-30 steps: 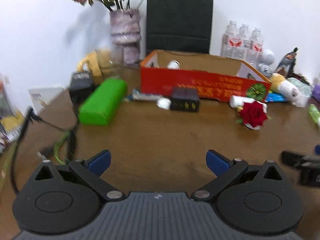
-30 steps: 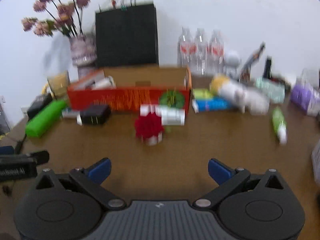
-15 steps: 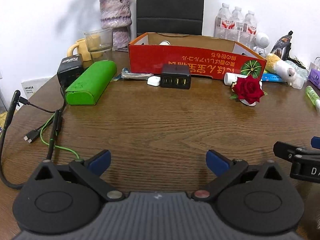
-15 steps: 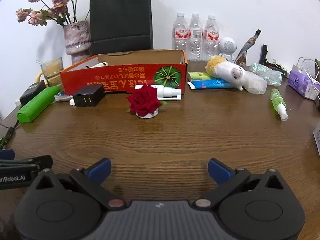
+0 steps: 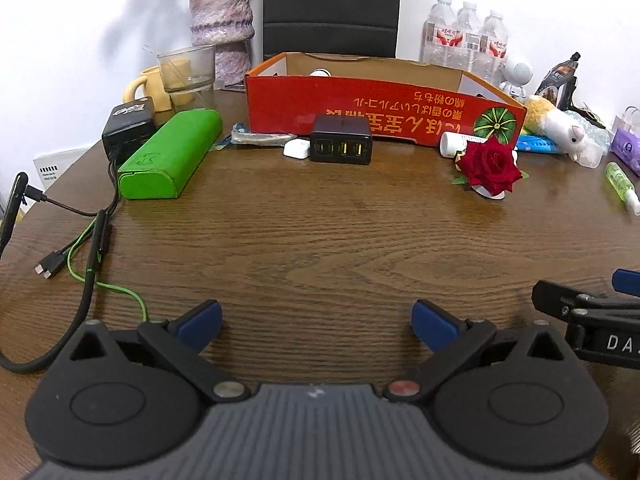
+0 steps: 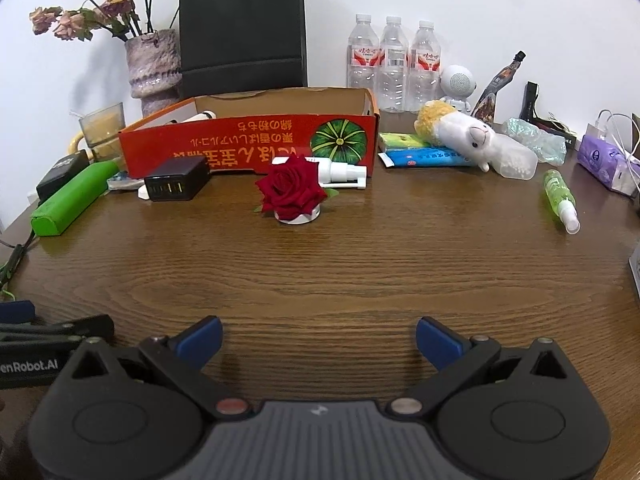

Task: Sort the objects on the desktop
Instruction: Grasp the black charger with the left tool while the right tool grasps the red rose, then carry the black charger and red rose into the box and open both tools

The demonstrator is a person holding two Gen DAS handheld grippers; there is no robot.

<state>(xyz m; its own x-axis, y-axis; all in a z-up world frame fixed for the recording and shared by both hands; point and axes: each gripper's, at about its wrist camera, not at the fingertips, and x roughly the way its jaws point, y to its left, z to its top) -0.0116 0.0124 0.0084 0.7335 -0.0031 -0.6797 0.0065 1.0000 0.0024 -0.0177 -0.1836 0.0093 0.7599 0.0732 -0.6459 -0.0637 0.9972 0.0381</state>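
A red cardboard box (image 5: pixel 384 114) (image 6: pixel 256 148) stands open at the back of the wooden table. In front of it lie a black USB charger (image 5: pixel 341 145) (image 6: pixel 176 184), a red rose on a white base (image 5: pixel 489 166) (image 6: pixel 292 190), a white spray bottle (image 6: pixel 342 174) and a green case (image 5: pixel 170 156) (image 6: pixel 68 204). My left gripper (image 5: pixel 316 320) hovers open over bare wood near the front edge, empty. My right gripper (image 6: pixel 318 332) is open and empty beside it, to the right.
Cables (image 5: pixel 80 256) trail along the left edge beside a black adapter (image 5: pixel 128 124). A plush alpaca (image 6: pixel 476 136), blue packet (image 6: pixel 424 158), green spray bottle (image 6: pixel 560 196) and purple pack (image 6: pixel 602 158) lie at the right. Vase (image 6: pixel 154 68), black bag (image 6: pixel 242 28), water bottles (image 6: pixel 394 64) line the wall.
Both views have steadied from blur to sharp and tipped slightly down toward the table. Both grippers stay open and empty; no object has moved.
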